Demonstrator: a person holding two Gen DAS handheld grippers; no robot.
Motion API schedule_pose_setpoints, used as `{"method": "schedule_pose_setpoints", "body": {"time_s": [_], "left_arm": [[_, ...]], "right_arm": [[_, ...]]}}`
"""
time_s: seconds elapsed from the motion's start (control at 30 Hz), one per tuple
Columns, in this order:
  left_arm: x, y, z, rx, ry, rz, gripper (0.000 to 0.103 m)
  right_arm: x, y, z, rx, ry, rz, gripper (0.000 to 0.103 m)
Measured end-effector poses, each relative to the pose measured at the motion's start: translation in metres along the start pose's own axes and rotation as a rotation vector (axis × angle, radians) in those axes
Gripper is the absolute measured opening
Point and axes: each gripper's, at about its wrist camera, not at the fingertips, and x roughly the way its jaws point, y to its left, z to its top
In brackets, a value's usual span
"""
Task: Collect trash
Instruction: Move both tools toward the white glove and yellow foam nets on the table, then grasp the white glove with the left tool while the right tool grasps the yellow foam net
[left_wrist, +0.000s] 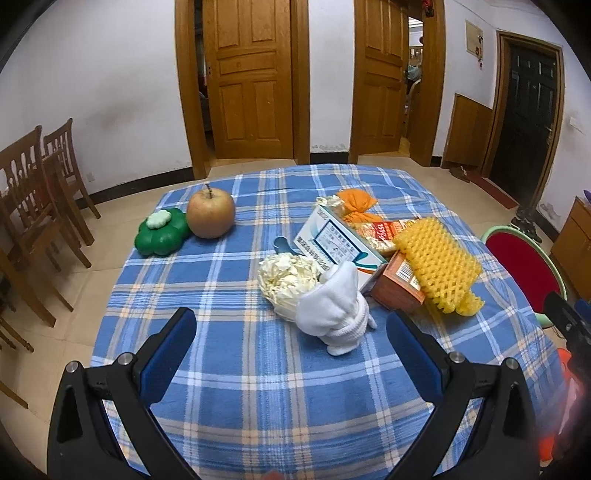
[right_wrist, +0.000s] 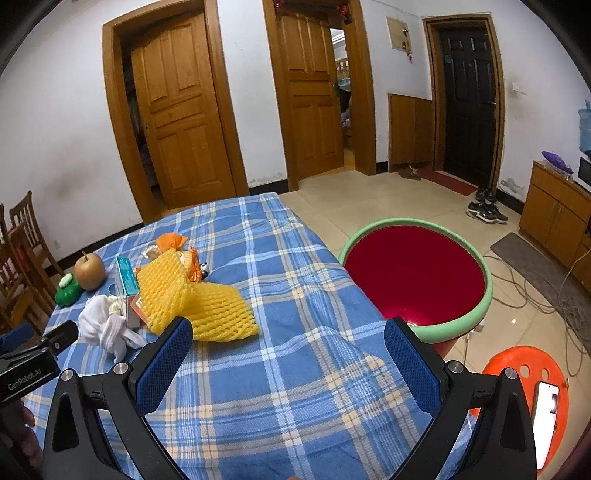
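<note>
The left gripper (left_wrist: 291, 354) stood wide open and empty above the plaid tablecloth (left_wrist: 240, 398), and the right gripper (right_wrist: 288, 362) hung equally spread, gripping nothing. Just ahead of the left fingers, slightly right of centre, lay a crumpled white cloth (left_wrist: 334, 314), touching a cream paper wad (left_wrist: 286, 278) beyond it. Farther on sat a white box (left_wrist: 332, 243), an orange carton (left_wrist: 397, 286) and yellow foam netting (left_wrist: 436, 262). Ahead-right of the right gripper, off the table edge, waited the red basin (right_wrist: 413, 273). A good pick would likely centre the cloth between the jaws before closing, sparing the apple (left_wrist: 210, 213) far left.
</note>
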Motion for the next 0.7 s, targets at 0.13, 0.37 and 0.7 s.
{"method": "schedule_pose_setpoints", "body": {"time_s": [0.13,0.37,0.7], "left_arm": [[0.014,-0.006,-0.002,0.02,0.035,-0.019,0.091],[0.04,-0.016,-0.005,0.042,0.084,-0.111,0.084],[0.054,0.008,-0.006,-0.054,0.106,-0.362,0.034]], "right_arm": [[0.004,-0.002,0.001,0.025,0.014,-0.007,0.103],[0.012,0.004,0.004,0.022,0.029,-0.031,0.103],[0.042,0.036,0.008,-0.057,0.07,-0.06,0.103]]}}
